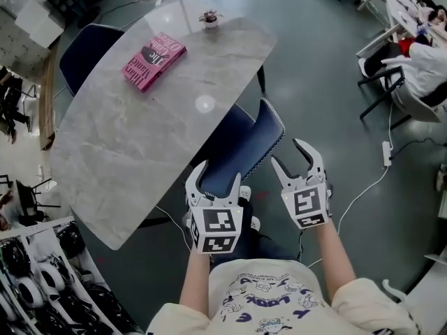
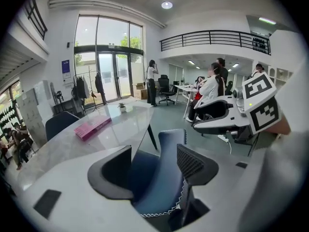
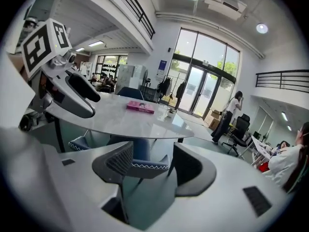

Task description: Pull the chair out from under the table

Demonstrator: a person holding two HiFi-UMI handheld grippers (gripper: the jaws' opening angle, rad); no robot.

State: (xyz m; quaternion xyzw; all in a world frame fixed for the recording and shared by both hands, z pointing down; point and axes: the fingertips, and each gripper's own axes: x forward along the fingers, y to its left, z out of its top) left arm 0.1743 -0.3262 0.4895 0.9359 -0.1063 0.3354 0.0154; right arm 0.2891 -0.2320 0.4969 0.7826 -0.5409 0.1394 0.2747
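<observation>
A dark blue chair point(image 1: 246, 144) with white stitching stands tucked under the right side of the grey marble table point(image 1: 119, 152); only its backrest and part of the seat show. My left gripper point(image 1: 218, 176) is open at the near end of the backrest. In the left gripper view the chair's back point(image 2: 161, 178) stands between the spread jaws of the left gripper point(image 2: 154, 166), and the pads are not pressing it. My right gripper point(image 1: 288, 152) is open just right of the backrest. In the right gripper view the chair's edge point(image 3: 144, 166) shows beyond the right gripper point(image 3: 152, 163).
A pink book point(image 1: 154, 61) and a small potted plant point(image 1: 209, 19) lie on the table. A second dark chair point(image 1: 87, 51) stands at its far left. A power strip and cable point(image 1: 386, 152) lie on the floor to the right, near office chairs point(image 1: 380, 82).
</observation>
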